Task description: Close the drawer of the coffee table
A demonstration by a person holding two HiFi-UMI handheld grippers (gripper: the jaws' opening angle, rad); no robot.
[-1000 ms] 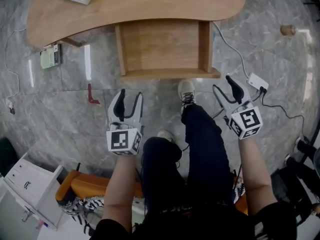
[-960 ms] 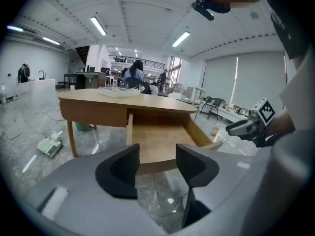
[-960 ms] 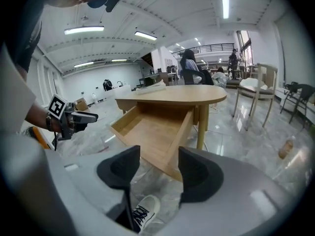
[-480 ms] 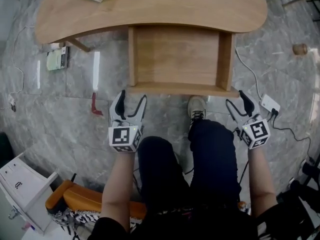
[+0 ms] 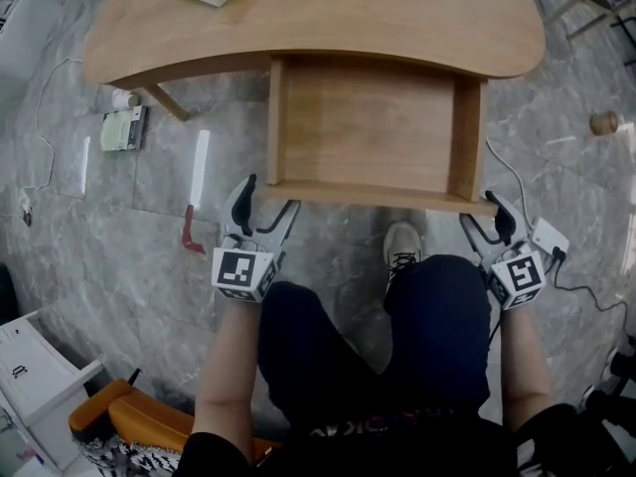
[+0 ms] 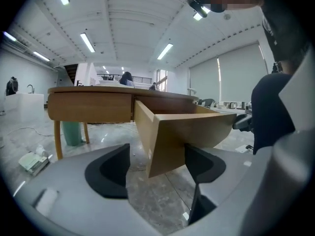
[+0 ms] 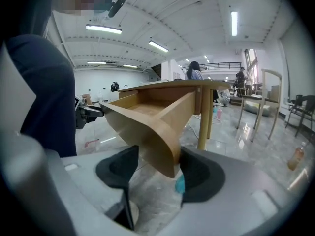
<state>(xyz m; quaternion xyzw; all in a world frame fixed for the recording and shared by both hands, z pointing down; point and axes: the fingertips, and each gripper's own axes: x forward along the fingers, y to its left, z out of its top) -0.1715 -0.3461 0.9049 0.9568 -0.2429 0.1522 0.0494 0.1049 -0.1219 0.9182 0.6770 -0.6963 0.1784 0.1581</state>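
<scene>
Lowered since a second ago, left gripper (image 5: 266,199) and right gripper (image 5: 484,217), jaws just opened wide and clamping nothing, straddle the front corners of the drawer (image 5: 368,127) jutting from the coffee table (image 5: 348,13), rigid wood that likely slides under an even push there.

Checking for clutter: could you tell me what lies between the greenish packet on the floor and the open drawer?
A wooden table leg, then bare marble floor up to the drawer, in the head view.
</scene>
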